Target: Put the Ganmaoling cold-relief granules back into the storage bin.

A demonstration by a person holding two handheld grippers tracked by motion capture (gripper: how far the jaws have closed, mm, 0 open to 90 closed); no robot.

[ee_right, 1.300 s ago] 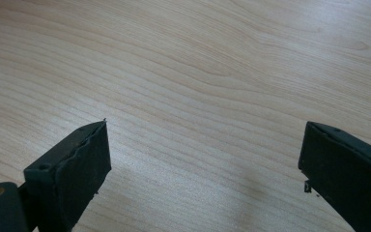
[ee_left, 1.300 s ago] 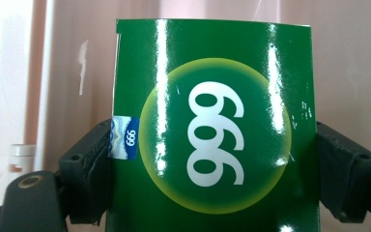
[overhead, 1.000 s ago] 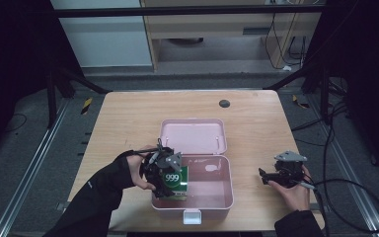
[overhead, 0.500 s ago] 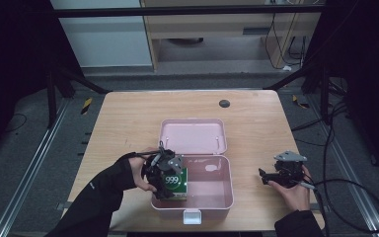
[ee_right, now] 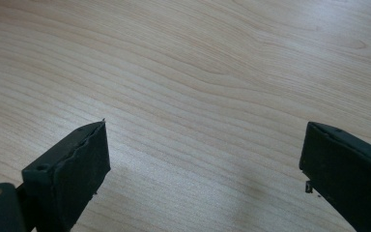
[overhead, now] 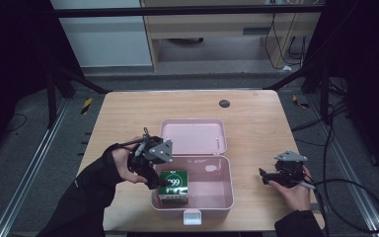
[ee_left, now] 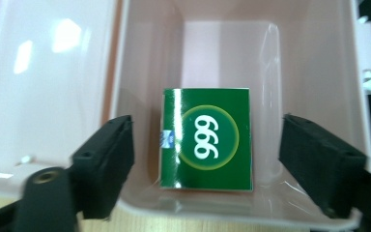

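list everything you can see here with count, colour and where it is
storage box: 1, pink, open, near middle of the table's front edge, white latch on its front
box lid: 1, pink, laid back flat behind the box
carton marked 999: 1, green with white numerals, inside the box at its left end
table: 1, light wood, centre of the high view
round spot: 1, dark, far part of the tabletop
cables: several, black, floor right of the table
left claw: 1, black, over the box, jaws apart on either side of the carton, not touching it; they have just been closing
right claw: 1, black, open over bare tabletop, right of the box
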